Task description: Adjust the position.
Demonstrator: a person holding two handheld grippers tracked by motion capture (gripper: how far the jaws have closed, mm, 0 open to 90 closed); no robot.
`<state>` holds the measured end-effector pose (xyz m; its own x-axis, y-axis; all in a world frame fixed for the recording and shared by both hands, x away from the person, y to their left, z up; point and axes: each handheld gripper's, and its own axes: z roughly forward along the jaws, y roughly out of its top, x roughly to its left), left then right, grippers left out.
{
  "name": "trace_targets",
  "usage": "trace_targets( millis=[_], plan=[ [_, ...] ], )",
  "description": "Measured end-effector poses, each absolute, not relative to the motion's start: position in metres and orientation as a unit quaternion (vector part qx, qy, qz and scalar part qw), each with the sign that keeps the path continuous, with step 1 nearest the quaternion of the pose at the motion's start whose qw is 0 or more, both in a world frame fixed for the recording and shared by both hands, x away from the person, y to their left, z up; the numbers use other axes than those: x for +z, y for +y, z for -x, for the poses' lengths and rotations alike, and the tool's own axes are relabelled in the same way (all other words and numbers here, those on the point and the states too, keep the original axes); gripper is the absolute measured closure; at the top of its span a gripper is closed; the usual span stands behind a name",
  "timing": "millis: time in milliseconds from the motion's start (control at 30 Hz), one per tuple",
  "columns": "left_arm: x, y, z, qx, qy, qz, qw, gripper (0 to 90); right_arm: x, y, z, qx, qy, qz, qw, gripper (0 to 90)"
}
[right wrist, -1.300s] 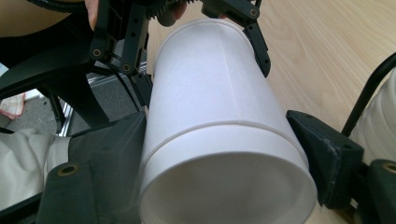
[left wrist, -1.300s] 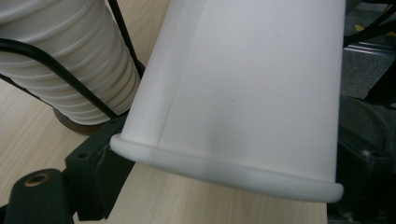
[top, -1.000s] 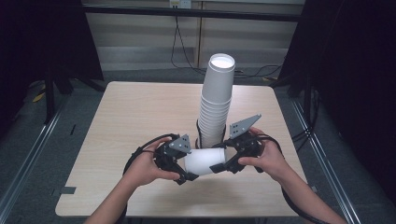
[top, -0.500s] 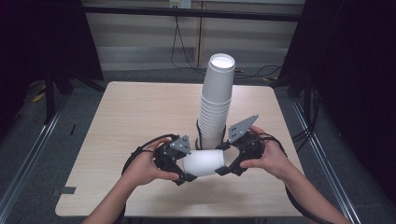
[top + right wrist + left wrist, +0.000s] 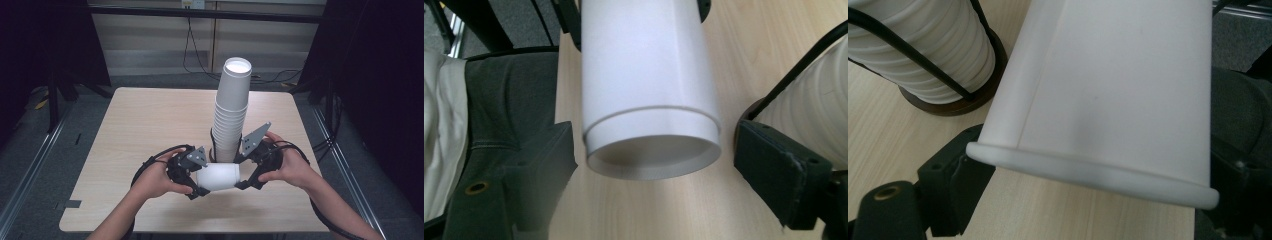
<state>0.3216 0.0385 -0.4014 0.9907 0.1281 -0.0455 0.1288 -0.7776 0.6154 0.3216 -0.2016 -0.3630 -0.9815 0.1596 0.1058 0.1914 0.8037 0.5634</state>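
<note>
Gripping the paper cup (image 5: 217,176) at its rimmed mouth end with the left tool (image 5: 196,176), jaws drawn narrow against the wall just behind the rolled lip. Keeping it sideways and low over the table (image 5: 140,130) (resting on the wood or just clear of it, hard to tell), long axis running straight across from one hand to the other. Sitting just in front of the cup stack (image 5: 232,110), which is standing upright in its dark wire holder (image 5: 965,97), and apart from it.

Straddling the cup's recessed base end with the right tool (image 5: 246,174), jaws having just been opening and now standing wide, leaving a clear gap on either side of the base and pressing on nothing.

Judging the coming move as hinging on that axis: base pointing at the right tool, mouth at the left, so probably leaving the carrying to the left hand alone. Likely needing the cup swung upright before taking it to the stack just behind.
</note>
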Motion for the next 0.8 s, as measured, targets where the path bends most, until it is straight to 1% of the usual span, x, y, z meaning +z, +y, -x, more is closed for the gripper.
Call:
trace_targets(
  millis=[400, 800],
  plan=[
    [-0.4, 0.031, -0.321, 0.003, 0.063, -0.95, 0.306, 12.6, -0.361, -0.185, -0.32, -0.234, -0.969, 0.075, 0.016, 17.0],
    [-0.398, 0.024, -0.319, 0.008, 0.057, -0.956, 0.286, 12.5, -0.362, -0.172, -0.318, -0.204, -0.977, 0.062, 0.012, 18.4]
  ],
)
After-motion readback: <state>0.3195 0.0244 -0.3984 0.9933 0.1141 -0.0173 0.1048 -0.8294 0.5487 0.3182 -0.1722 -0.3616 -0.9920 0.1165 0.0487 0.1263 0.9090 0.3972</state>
